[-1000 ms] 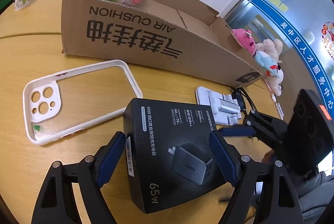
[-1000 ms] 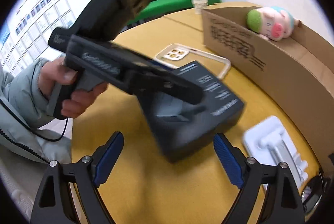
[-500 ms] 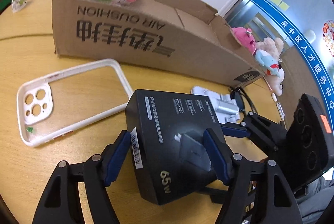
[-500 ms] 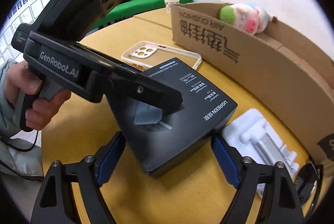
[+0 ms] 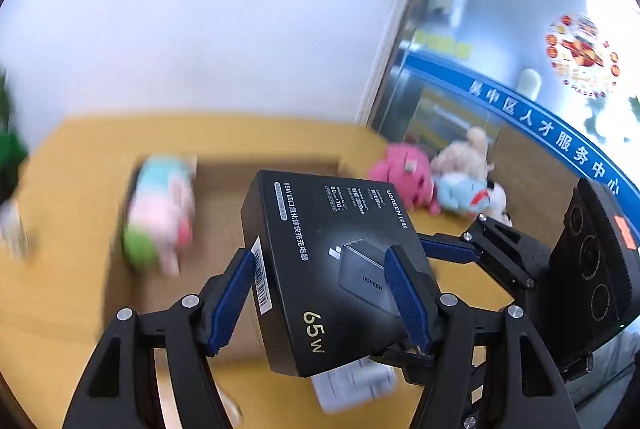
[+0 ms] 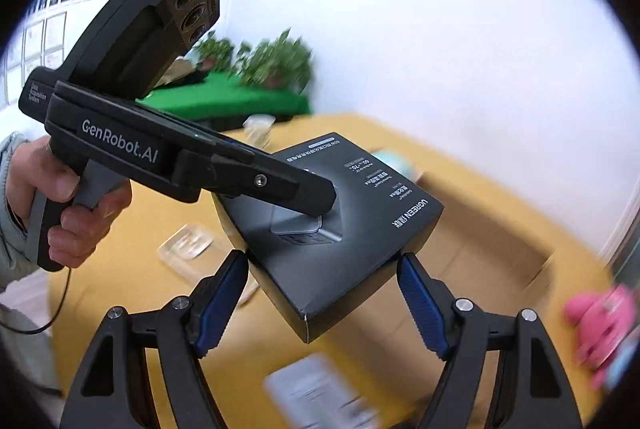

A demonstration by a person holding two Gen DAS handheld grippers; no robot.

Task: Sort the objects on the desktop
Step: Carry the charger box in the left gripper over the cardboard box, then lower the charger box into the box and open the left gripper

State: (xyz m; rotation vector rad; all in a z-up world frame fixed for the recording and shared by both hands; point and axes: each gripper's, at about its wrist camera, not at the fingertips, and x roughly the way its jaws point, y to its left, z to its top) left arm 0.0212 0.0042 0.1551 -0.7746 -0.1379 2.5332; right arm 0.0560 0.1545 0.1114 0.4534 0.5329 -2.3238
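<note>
While both grippers carry it between them, the black charger box point(image 5: 336, 269) hangs in the air above the yellow table point(image 5: 72, 189), tilted, its printed top face toward the cameras. The left gripper point(image 5: 320, 293) clamps the box's near end, one blue pad on the barcode side and the other pressed on the top face, jaws closing on it. In the right wrist view the right gripper point(image 6: 320, 301) takes the box's lower corner between its blue fingers point(image 6: 218, 303), which touch its two edges, jaws closing too. Below, blurred, the open cardboard box point(image 5: 224, 189) holds a pink and green plush toy point(image 5: 160, 217).
</note>
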